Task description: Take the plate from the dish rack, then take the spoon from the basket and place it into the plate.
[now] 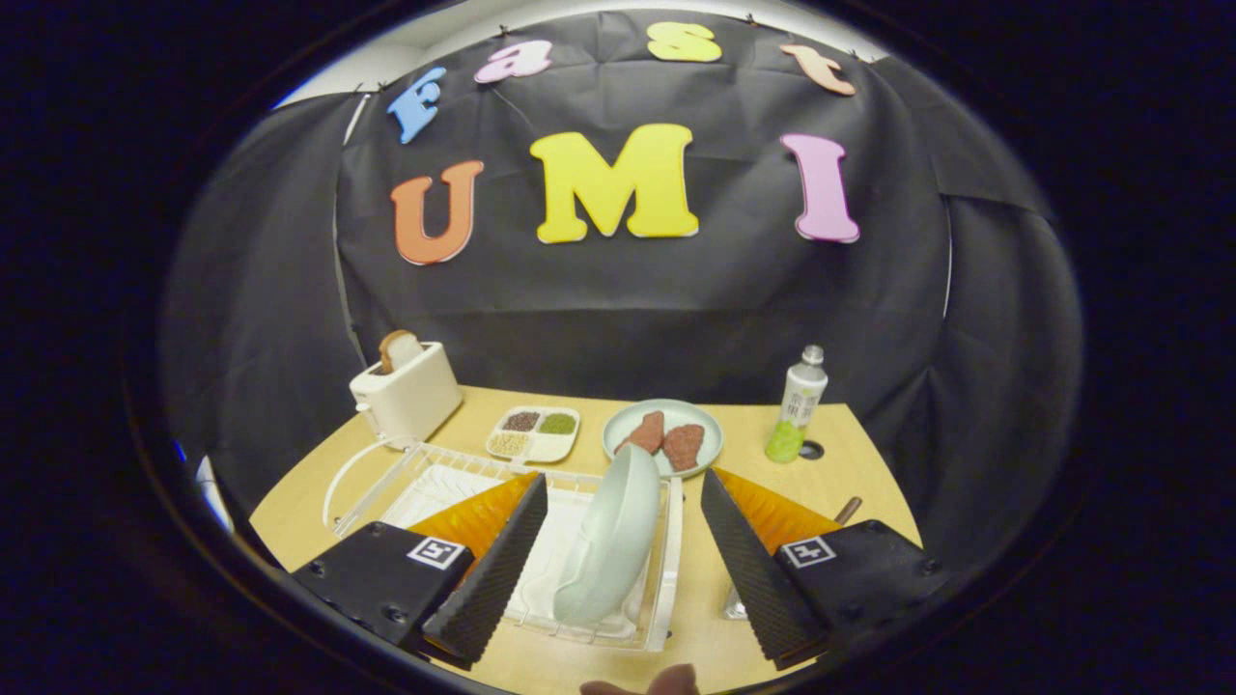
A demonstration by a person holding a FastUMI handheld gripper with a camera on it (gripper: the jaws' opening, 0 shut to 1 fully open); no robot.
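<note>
The white and green bottle with a silver cap (797,403), standing at the far right of the wooden table, carries dark printed characters on its label, too small to make out. Each black gripper finger mount bears a square black-and-white marker (435,553), without letters.

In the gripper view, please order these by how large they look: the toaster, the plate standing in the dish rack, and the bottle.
1. Plate on edge in the dish rack, between the open gripper's fingers; nearness enlarges it.
2. Toaster.
3. Bottle, tall but slim.
</note>
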